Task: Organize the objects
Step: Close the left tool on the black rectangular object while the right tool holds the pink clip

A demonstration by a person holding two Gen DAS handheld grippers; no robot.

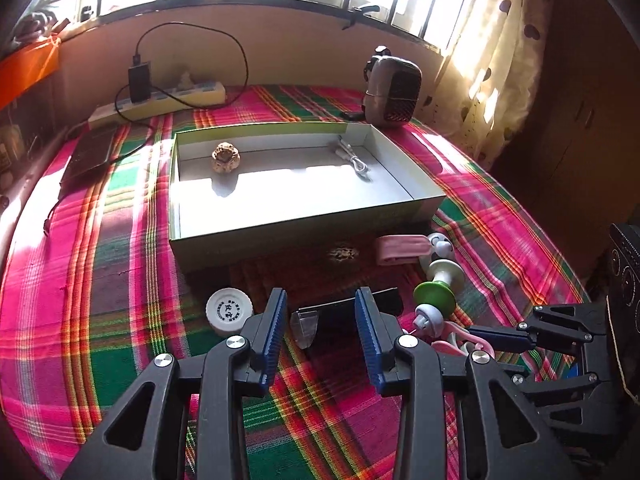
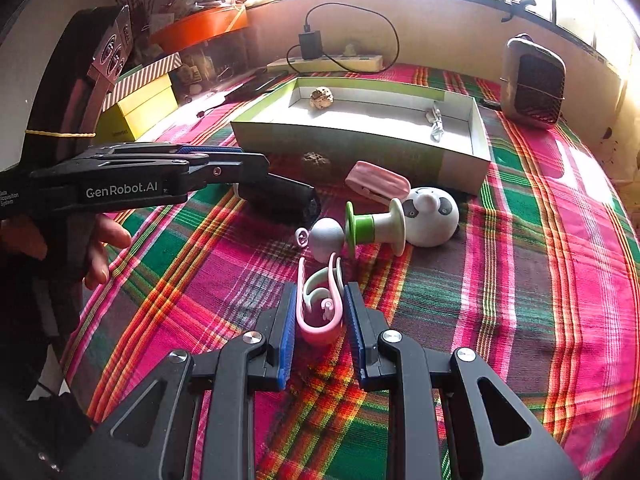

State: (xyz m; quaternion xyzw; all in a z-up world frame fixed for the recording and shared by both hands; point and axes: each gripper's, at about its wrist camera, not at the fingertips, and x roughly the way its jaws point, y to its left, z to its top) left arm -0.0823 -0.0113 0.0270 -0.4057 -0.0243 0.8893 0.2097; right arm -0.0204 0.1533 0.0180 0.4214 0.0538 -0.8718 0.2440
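Note:
An open cardboard box on the plaid cloth holds a brown lump and a white cable. My left gripper is open around a black object on the cloth, apart from it. My right gripper has its jaws around a pink and mint clip; they stand close to its sides, contact unclear. Just beyond lie a green and white spool toy, a panda ball and a pink case.
A white round cap lies left of my left gripper. A small grey heater and a power strip stand behind the box. A yellow box sits at the far left.

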